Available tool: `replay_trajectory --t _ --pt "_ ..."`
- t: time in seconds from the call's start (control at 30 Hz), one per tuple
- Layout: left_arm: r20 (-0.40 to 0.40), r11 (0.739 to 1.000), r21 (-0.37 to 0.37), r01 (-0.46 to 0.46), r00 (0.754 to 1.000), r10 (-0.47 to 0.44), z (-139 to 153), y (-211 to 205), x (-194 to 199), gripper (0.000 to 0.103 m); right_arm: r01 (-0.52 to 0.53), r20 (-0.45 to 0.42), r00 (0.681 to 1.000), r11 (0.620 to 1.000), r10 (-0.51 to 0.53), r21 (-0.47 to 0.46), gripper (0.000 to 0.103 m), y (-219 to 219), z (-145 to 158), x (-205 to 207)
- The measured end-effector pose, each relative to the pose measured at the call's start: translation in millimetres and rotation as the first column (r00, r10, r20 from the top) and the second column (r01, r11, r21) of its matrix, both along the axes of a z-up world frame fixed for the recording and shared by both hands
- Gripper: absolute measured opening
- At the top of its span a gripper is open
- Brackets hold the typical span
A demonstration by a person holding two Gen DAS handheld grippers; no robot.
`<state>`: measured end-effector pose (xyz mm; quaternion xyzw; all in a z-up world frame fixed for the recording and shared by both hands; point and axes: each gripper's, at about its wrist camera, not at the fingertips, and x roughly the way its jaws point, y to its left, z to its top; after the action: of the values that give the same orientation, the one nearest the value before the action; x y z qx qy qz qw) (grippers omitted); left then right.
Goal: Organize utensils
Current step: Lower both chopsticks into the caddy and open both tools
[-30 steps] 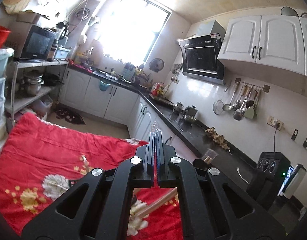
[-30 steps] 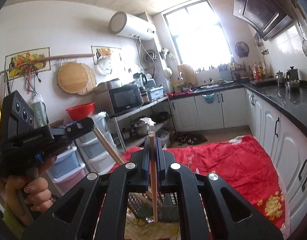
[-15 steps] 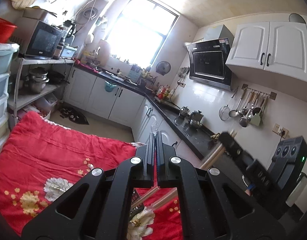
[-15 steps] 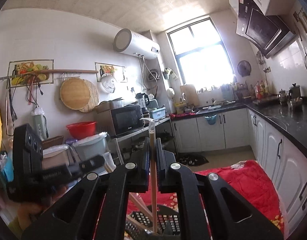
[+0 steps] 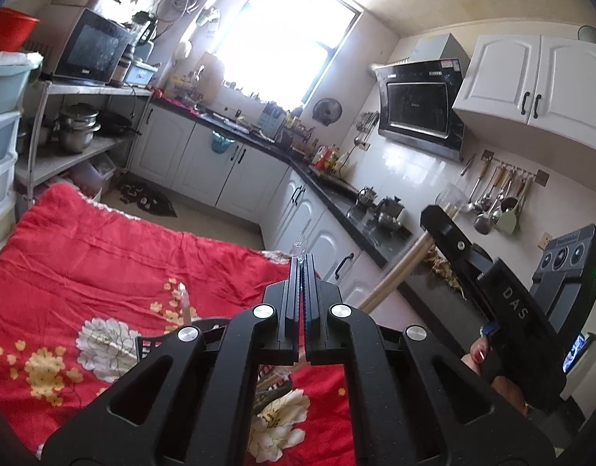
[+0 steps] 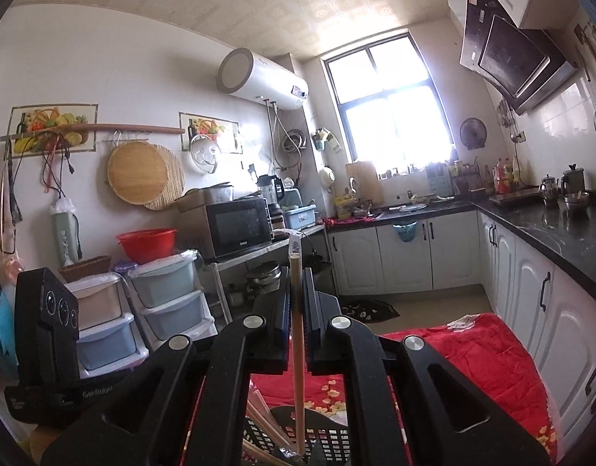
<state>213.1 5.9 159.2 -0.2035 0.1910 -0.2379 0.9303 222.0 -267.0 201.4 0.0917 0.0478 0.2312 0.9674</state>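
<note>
While both hand-held grippers hang over the red floral cloth (image 5: 103,256), we find the task at its sorting stage, a utensil in hand and not yet placed. The right hand-held gripper (image 6: 297,291) is clamped on a single wooden chopstick (image 6: 298,369), which runs up between its fingers; its upper end, capped by a scrap of clear wrapper, stands proud of the fingertips, and its lower end reaches down to the black perforated basket (image 6: 329,439) below. Further chopsticks lie slanted in that basket. The left hand-held gripper (image 5: 302,268) has its jaws together; a sliver of clear wrapper shows at the fingertips, but we cannot tell whether anything of substance is gripped. From the left wrist view the right unit appears at the right edge with the chopstick slanting down from it toward the basket, whose rim shows just behind the left fingers. In our judgement the step in hand is the transfer of this chopstick — either out of the basket or into its proper place — and the next move calls for a steady grip, with the stick kept clear of the others so as not to disturb them.
</note>
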Motion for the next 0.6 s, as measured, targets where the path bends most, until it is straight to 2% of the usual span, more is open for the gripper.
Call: replay_trajectory --t 0.4,0.6 --pt "-0.064 1.0 0.011 0.009 0.998 -0.008 -31.4 -1.3 7.3 0.0 0.025 -0.062 0.998 1.0 -0.025 -0.006 0.006 6.5 -39.9 21.2" --pt "-0.067 1.0 0.027 0.008 0.998 -0.006 -39.6 -4.0 5.3 0.0 0.035 -0.097 0.995 0.999 -0.038 -0.029 0.006 11.8 -58.9 31.0"
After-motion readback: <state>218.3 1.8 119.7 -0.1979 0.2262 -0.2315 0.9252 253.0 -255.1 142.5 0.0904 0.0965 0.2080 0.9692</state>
